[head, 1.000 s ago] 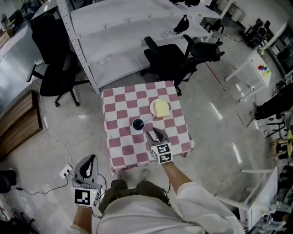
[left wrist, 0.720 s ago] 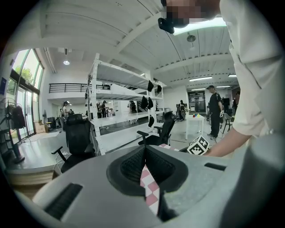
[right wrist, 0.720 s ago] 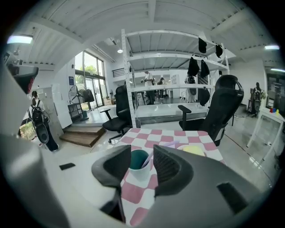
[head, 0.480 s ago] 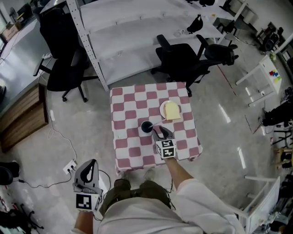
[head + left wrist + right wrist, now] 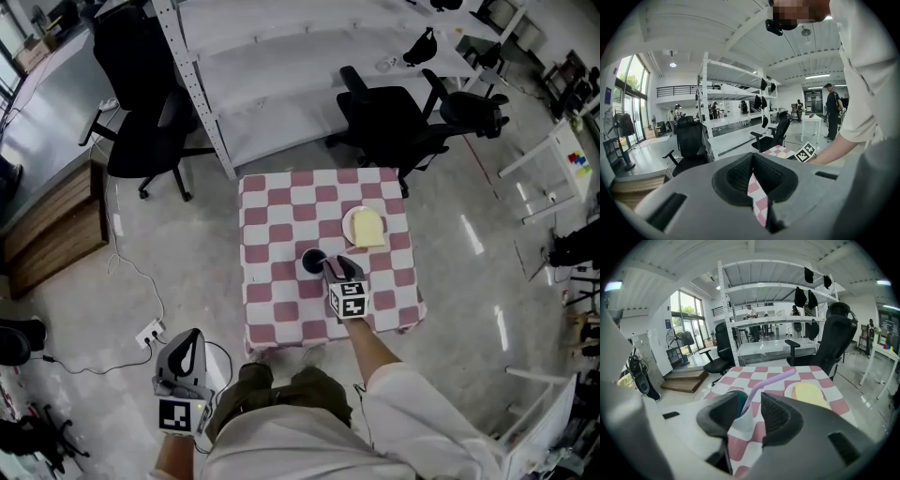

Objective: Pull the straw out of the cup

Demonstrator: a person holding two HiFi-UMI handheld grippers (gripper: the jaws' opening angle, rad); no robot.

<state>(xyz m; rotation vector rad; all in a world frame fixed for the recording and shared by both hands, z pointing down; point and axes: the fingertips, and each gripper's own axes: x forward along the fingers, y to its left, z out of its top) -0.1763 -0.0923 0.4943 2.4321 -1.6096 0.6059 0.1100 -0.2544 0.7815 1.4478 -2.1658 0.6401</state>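
Note:
A dark cup (image 5: 310, 261) stands near the middle of the checked table (image 5: 281, 206). In the right gripper view, a purple bent straw (image 5: 768, 380) rises out of this cup (image 5: 743, 420). My right gripper (image 5: 336, 264) reaches in from the table's near edge, just right of the cup. Its jaws (image 5: 751, 401) are closing, with the straw and the cup's rim between them and the pads apart from both. My left gripper (image 5: 190, 337) hangs low off the table's near left corner. Its tips (image 5: 753, 157) are together on nothing.
A white plate (image 5: 366, 226) with a yellow slab lies right of and behind the cup, also visible in the right gripper view (image 5: 808, 394). Black office chairs (image 5: 384, 122) and a white shelving rack (image 5: 281, 75) stand beyond the table. People stand far off.
My right gripper has come down and forward until its jaws flank the cup and straw. The left gripper has drifted slightly lower beside the person.

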